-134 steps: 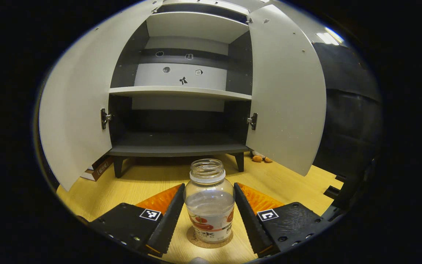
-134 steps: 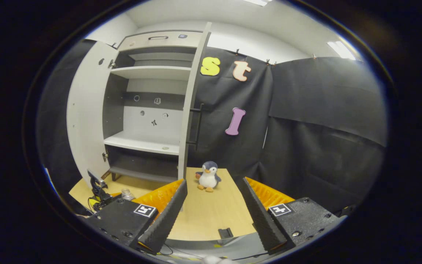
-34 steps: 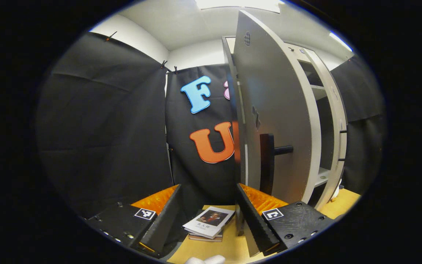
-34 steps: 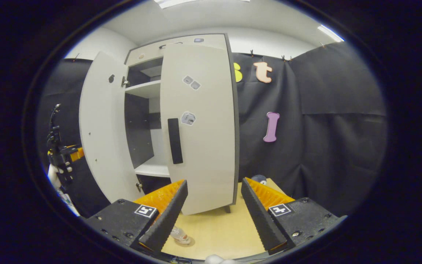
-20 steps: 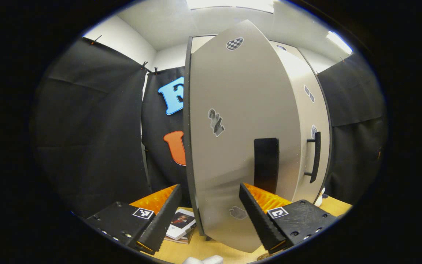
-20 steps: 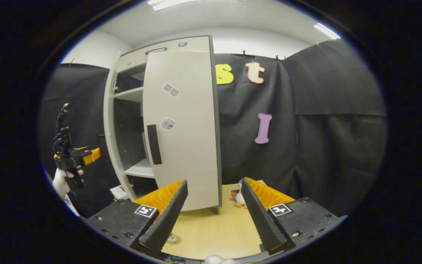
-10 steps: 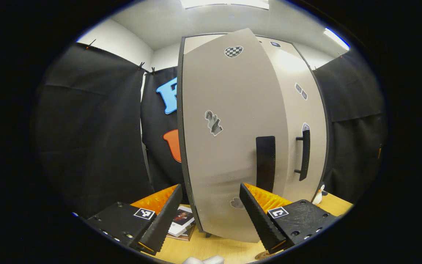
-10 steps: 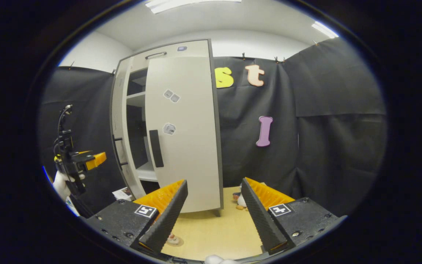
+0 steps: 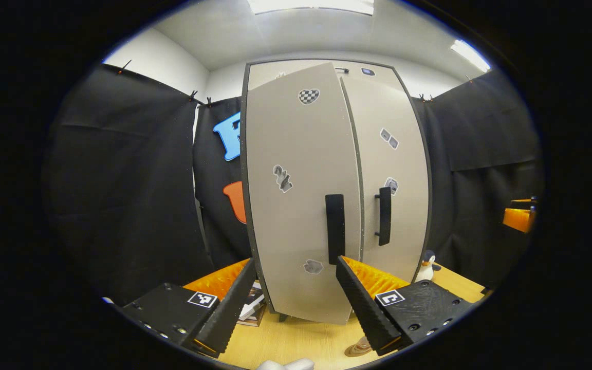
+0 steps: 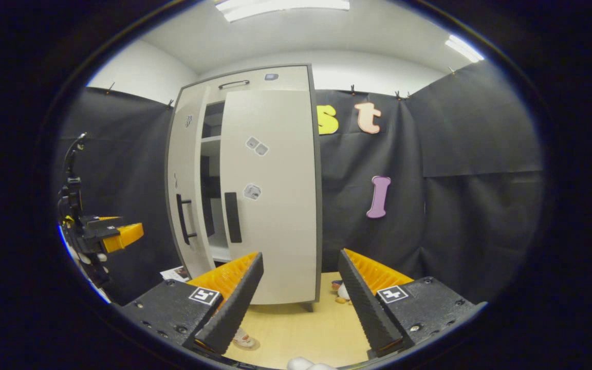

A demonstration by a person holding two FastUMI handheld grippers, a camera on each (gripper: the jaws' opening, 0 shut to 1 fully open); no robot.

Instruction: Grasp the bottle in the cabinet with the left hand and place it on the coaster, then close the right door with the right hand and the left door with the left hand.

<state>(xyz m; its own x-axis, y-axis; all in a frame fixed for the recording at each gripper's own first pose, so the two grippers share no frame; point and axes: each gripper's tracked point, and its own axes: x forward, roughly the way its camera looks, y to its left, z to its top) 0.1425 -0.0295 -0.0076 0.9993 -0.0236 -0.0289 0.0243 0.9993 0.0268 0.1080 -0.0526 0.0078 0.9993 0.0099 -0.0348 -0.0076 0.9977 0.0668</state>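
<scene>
The grey cabinet's right door (image 10: 275,195) lies flush against the cabinet front. Its left door (image 9: 296,195) stands slightly ajar, and a narrow gap (image 10: 208,185) shows the shelves inside. My left gripper (image 9: 296,303) is open and empty, a little in front of the left door's dark handle (image 9: 334,228). In the right gripper view a gloved hand holds it at the far left (image 10: 116,234). My right gripper (image 10: 298,303) is open and empty, back from the right door. The bottle (image 10: 242,339) stands on the round coaster (image 9: 360,348) on the wooden table.
A toy penguin (image 9: 426,263) sits on the table by the cabinet's right foot. Books (image 9: 252,308) lie left of the cabinet. Black cloth walls close in on both sides. Bare wooden table (image 10: 301,329) stretches in front of the cabinet.
The left door has swung further in, from half open to slightly ajar. The right door has gone flush. Both grippers have drawn back from the cabinet.
</scene>
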